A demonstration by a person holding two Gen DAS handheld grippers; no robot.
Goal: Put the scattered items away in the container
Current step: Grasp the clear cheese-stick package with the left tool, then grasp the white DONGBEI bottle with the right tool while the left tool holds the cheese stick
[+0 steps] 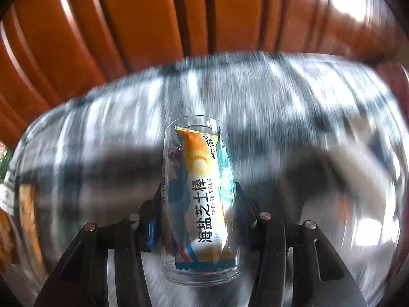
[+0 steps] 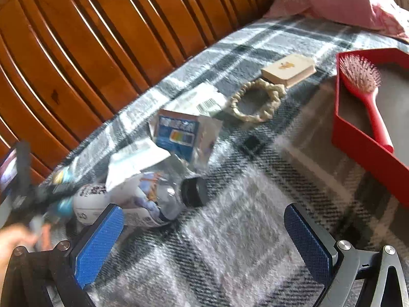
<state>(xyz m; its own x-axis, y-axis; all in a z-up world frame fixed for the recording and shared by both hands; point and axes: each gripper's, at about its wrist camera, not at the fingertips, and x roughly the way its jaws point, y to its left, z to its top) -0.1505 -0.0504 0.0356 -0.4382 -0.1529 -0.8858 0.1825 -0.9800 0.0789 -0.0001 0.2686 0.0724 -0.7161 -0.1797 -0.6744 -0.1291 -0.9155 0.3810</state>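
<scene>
My left gripper (image 1: pixel 200 192) is shut on a clear plastic jar (image 1: pixel 202 263) that holds a sea-salt cheese stick packet (image 1: pixel 204 194); it hangs above the blurred plaid blanket (image 1: pixel 255 97). My right gripper (image 2: pixel 204 240) is open and empty above the blanket (image 2: pixel 242 230). A red tray (image 2: pixel 368 151) at the right holds a pink hairbrush (image 2: pixel 368 87). Scattered ahead are a crushed plastic bottle with a black cap (image 2: pixel 163 199), a blue-and-white box (image 2: pixel 179 135), a braided beige ring (image 2: pixel 255 99), a cream box (image 2: pixel 288 69) and paper wrappers (image 2: pixel 204 102).
A wooden slatted headboard (image 2: pixel 102 38) runs along the far side. A pink pillow (image 2: pixel 340 0) lies at the back right. A small black square (image 2: pixel 251 144) sits on the blanket. The other hand and gripper show blurred at the left (image 2: pixel 25 204).
</scene>
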